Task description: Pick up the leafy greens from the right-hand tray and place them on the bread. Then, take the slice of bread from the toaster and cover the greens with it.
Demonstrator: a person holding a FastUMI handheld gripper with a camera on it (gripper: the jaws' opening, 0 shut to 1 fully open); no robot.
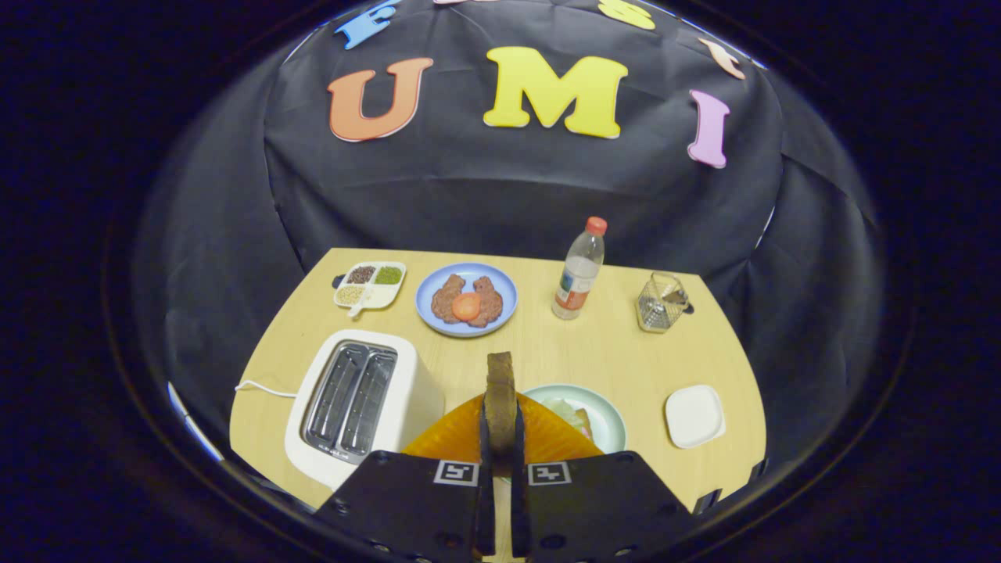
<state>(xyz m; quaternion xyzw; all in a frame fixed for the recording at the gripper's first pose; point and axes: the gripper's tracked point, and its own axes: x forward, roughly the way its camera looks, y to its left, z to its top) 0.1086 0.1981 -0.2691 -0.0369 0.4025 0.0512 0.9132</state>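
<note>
1. a slice of bread (pixel 500 395) is being held upright, edge-on, between the two fingers of the gripper (pixel 501 450), whose jaws are being kept narrow and pressed on it from both sides.
2. the toaster (pixel 361 403) is sitting just left of the fingers, both slots bare.
3. the leafy greens (pixel 565 410) are lying on a pale green plate (pixel 611 426), just ahead and right of the fingers, partly hidden behind the held slice.
4. a small white tray (pixel 694 416) is resting further right.
5. a blue plate (pixel 467 299), a bottle (pixel 579 270) and a glass cup (pixel 661 303) are standing beyond.
</note>
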